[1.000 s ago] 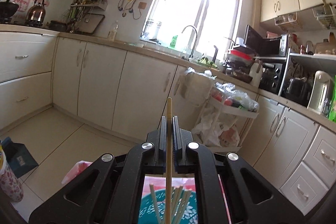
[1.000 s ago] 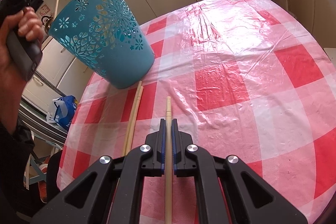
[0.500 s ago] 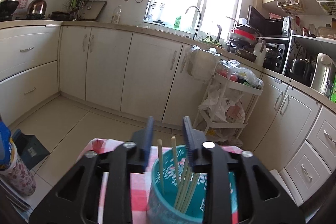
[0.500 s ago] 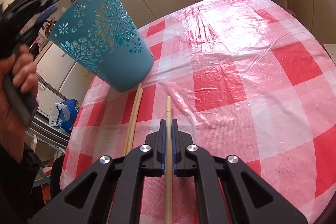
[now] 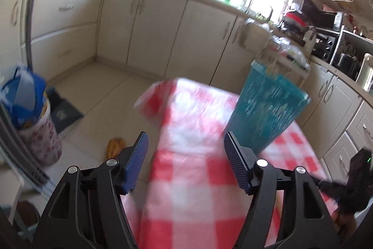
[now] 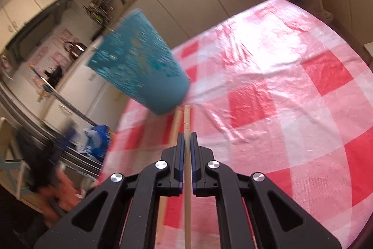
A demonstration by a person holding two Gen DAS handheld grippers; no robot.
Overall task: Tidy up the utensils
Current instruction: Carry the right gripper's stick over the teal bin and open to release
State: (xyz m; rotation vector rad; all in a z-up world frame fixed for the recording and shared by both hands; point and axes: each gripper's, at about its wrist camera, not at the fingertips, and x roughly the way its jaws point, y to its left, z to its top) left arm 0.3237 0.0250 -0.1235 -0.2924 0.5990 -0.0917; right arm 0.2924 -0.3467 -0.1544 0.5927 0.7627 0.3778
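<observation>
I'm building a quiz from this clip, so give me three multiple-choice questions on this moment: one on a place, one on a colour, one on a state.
1. Where does the perforated plastic utensil cup stand?
A. on the checked tablecloth
B. on the floor
C. on the counter

2. What colour is that cup?
A. white
B. teal
C. yellow

3. What is between the right gripper's jaws?
A. nothing
B. a metal spoon
C. a wooden chopstick

Answers:
1 A, its base sits on the red-and-white cloth.
2 B, both wrist views show teal.
3 C, the pads pinch the thin wooden stick.
</observation>
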